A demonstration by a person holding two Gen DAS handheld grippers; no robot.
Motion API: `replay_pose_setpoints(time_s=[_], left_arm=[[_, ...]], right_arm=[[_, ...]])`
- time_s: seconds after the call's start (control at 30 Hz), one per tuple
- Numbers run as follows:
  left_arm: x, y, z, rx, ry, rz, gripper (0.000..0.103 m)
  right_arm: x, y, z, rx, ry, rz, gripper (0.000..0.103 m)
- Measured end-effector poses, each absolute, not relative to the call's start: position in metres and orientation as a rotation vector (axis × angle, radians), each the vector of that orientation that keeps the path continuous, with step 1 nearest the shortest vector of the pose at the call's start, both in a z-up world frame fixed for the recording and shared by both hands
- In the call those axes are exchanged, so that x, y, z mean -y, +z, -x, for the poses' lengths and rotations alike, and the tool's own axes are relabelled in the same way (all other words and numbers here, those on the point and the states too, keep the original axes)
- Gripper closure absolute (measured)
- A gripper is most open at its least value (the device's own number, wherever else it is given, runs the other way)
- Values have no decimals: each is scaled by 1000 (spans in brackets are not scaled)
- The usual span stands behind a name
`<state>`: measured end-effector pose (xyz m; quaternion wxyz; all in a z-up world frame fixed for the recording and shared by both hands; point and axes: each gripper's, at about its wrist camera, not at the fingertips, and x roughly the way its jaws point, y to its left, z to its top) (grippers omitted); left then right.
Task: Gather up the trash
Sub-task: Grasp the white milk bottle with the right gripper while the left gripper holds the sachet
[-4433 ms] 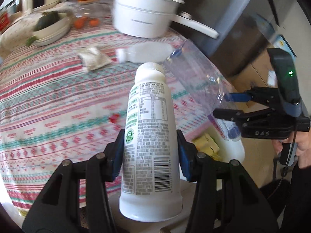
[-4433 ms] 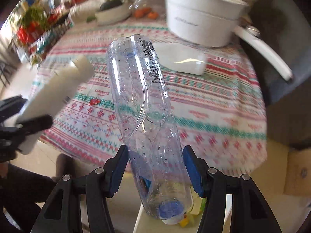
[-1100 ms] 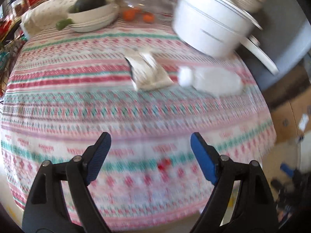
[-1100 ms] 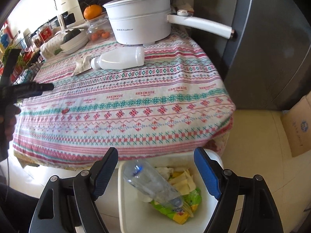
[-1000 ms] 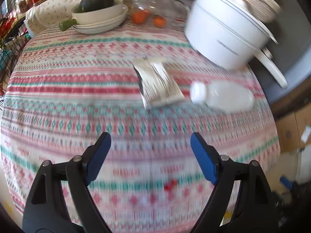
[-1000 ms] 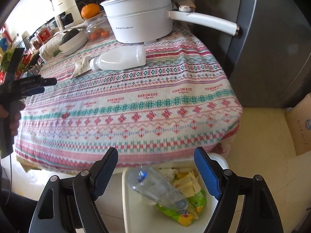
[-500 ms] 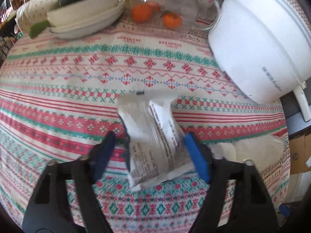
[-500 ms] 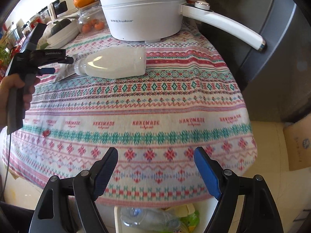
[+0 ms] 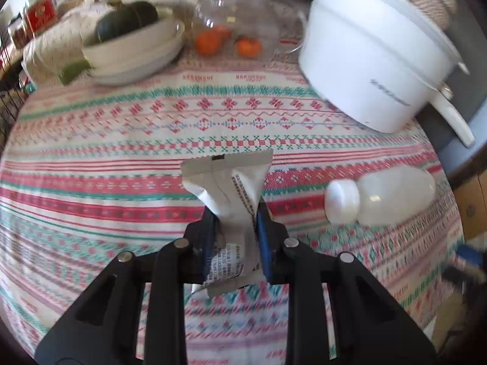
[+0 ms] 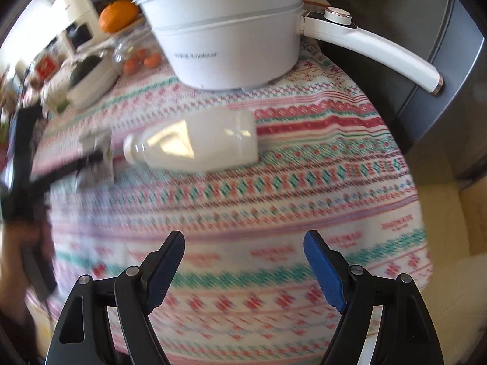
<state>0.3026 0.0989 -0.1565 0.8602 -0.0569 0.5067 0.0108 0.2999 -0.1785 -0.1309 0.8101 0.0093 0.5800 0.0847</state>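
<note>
My left gripper (image 9: pixel 236 225) is shut on a silver-grey snack wrapper (image 9: pixel 228 188), pinched at its middle, over the patterned tablecloth (image 9: pixel 121 158). A white plastic bottle (image 9: pixel 383 196) lies on its side to the right of it. In the right wrist view the same bottle (image 10: pixel 197 144) lies ahead of my right gripper (image 10: pixel 243 261), which is open and empty above the cloth. The left gripper (image 10: pixel 61 170) shows blurred at the left there, with the wrapper (image 10: pixel 97 152).
A large white pot (image 9: pixel 374 60) with a long handle (image 10: pixel 374 48) stands at the back right. A bowl with a dark squash (image 9: pixel 131 39), a glass jar with small oranges (image 9: pixel 228 30) and an orange (image 10: pixel 117 15) stand at the back. The table edge drops to the floor at right.
My left gripper closed on the wrapper, which it straddled half a second ago. My right gripper moved up from the bin toward the white bottle; the bin has left view.
</note>
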Motion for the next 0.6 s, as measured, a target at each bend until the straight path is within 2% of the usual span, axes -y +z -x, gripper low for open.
replay_pose_setpoints(time_s=[0.17,0.6], left_arm=[[-109,-131,-282,-1023,10,28,76],[-133,-126,-275,-1018,-67,110,76]], right_arm=[[163,-138,-329,-1281,90,-247,21],[142,-189,-386,-1239,-232,-764,18]])
